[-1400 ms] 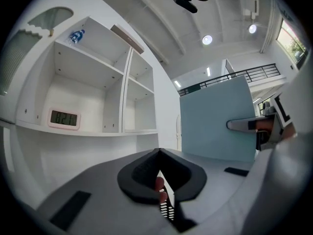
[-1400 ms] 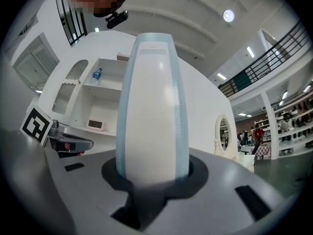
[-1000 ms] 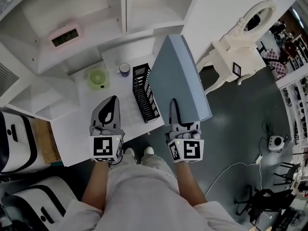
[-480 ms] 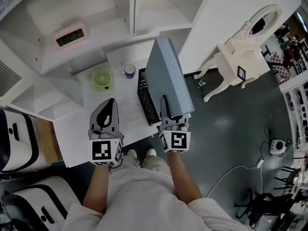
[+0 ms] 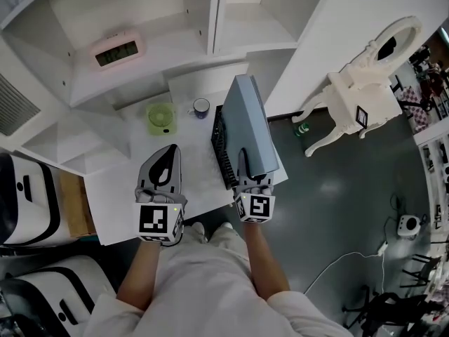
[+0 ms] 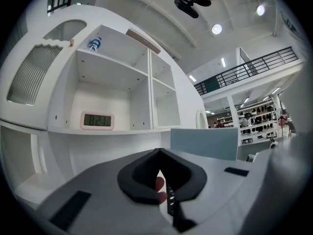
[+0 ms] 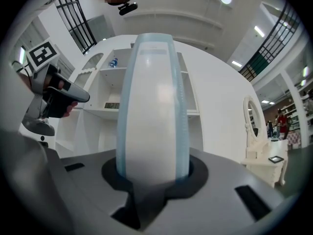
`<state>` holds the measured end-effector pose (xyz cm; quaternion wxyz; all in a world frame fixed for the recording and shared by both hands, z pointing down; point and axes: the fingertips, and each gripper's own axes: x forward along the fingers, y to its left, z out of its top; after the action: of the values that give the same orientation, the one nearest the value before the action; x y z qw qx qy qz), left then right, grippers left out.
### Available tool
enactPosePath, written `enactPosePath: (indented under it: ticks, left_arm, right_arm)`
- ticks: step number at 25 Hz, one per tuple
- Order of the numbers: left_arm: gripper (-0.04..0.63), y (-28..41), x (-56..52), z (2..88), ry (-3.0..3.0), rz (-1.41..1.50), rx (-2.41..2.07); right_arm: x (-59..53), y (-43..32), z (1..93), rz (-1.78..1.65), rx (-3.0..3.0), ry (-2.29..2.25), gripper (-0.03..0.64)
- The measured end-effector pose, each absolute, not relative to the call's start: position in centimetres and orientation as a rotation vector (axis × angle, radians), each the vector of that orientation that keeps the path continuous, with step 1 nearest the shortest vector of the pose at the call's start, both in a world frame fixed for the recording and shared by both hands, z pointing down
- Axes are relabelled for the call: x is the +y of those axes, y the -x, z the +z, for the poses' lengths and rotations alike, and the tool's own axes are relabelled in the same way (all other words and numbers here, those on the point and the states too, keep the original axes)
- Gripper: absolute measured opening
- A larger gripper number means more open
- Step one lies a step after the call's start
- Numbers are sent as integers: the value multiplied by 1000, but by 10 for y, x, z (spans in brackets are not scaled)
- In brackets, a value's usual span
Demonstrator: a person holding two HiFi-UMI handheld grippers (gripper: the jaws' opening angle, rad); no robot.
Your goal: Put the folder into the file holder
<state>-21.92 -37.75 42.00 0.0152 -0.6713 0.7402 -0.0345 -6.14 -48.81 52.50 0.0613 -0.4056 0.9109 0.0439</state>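
Note:
A blue-grey folder [image 5: 251, 123] stands on edge, and my right gripper [image 5: 243, 157] is shut on its near end. The folder sits right over the black mesh file holder [image 5: 221, 149] on the white desk and hides the holder's right side. Whether its lower edge is inside the holder, I cannot tell. In the right gripper view the folder [image 7: 154, 106] rises between the jaws of my right gripper [image 7: 154, 173]. My left gripper [image 5: 168, 150] hovers over the desk left of the holder, shut and empty. The left gripper view shows the folder [image 6: 203, 142] beyond its closed jaws.
On the white desk [image 5: 119, 202] behind my left gripper stand a small green fan [image 5: 161, 116] and a mug [image 5: 201, 107]. A pink clock [image 5: 117, 52] sits on the shelf above. A white chair [image 5: 358, 97] and a green bottle [image 5: 302, 128] are on the floor to the right.
My right gripper has come down and to the left with the folder, from beside the desk to right over the file holder. The left gripper has barely shifted.

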Motion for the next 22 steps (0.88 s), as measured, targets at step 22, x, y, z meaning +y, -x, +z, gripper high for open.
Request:
enactPosePath:
  ticks: [22]
  left_arm:
    - [-4,221,-383,452,2140,-148,2275]
  right_arm:
    - [-505,80,682,23,2924,1288,124]
